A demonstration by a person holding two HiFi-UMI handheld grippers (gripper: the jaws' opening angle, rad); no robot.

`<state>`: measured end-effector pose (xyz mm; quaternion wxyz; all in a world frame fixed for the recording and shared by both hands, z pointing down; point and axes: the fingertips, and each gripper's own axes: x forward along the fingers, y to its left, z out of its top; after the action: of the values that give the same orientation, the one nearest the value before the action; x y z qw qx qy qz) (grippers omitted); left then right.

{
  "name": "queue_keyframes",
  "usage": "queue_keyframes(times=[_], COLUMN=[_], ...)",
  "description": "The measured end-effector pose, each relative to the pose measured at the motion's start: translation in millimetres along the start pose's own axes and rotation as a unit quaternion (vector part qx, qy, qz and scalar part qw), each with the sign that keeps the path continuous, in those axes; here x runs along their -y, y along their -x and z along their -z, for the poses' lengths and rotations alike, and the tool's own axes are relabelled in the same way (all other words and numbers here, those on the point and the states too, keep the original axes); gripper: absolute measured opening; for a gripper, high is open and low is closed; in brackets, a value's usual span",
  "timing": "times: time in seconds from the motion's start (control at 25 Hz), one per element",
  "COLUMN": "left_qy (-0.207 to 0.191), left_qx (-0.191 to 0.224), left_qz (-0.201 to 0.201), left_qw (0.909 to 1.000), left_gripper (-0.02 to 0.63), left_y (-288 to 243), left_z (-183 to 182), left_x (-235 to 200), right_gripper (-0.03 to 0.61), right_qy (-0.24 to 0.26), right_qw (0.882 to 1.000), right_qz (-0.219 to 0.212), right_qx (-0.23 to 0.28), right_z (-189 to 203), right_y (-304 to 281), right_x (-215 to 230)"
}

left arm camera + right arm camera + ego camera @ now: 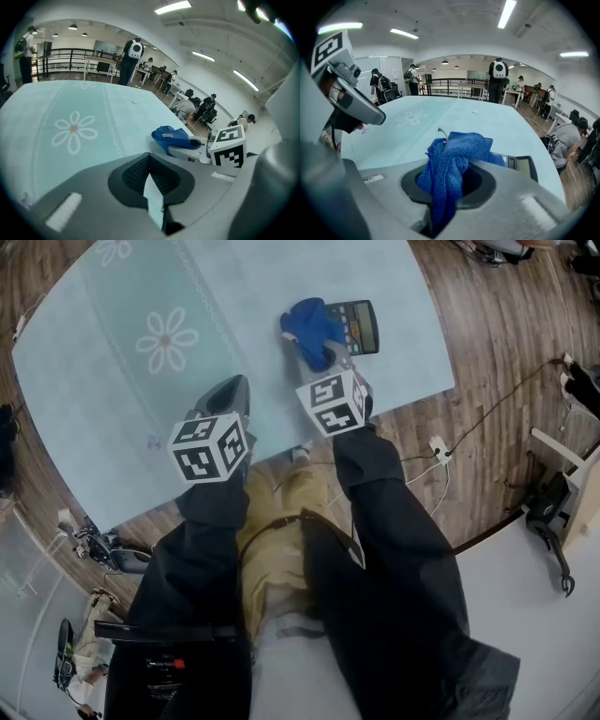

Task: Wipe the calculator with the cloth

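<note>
The calculator [364, 324] lies on the table [112, 381] at the upper middle of the head view, close to the table's right edge. It sits straight ahead of the right hand-held gripper [317, 360], touching or all but touching its tips. This gripper is clamped on the blue cloth [309, 326], a bunch of which is squeezed between its 2 jaws. The loose bulk of the cloth bulges forward and drapes over the left part of the calculator.

In the right gripper view the calculator's display peeks out just right of the cloth. The calculator's long axis seems to run left to right across the head view, though the cloth hides 1 end, so I cannot be sure. A wiping pass would therefore likely go rightward from the cloth along the keys.

The left hand-held gripper [150, 161] sits at the lower left of the head view, over bare table and well apart from the calculator. Its jaws are drawn nearly together with nothing between them.

The right hand-held gripper is clearly the nearer one. Nothing stands between the cloth and the calculator. A printed flower [166, 338] lies farther left on the table.
</note>
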<state>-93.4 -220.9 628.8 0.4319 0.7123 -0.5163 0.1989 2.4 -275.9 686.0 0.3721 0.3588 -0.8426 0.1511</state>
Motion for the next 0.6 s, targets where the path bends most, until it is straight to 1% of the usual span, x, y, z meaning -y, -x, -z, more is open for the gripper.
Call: queue_keyframes(times=[0.16,0.28,0.48,0.6], left_qy=[-0.001,-0.001,-0.005,-0.011], left_qx=[0.005,0.011,0.031,0.051], left_qz=[-0.001,-0.002,0.002,0.01], left_qw=[1.0,0.9999,0.9995,0.9986], left_gripper=[-0.005,-0.005,-0.005,-0.005], left_y=[5.0,11.4,25.5,38.8], left_z=[0.4,-1.6,-10.7,-23.1], left_x=[-1.1,-0.3,4.3,16.1], right_gripper=[0.063,0.063,0.063,0.063], right_qy=[0.004,-0.004,-0.058,-0.102], right_qw=[1.0,1.0,0.997,0.992], right_qz=[-0.016,-0.018,0.002,0.026], right_qx=[0.0,0.01,0.043,0.071], right_z=[1.9,-2.1,-18.5,-31.9], right_y=[1.4,10.9,42.3,73.0], right_x=[-16.1,-21.0,-17.4,-9.1])
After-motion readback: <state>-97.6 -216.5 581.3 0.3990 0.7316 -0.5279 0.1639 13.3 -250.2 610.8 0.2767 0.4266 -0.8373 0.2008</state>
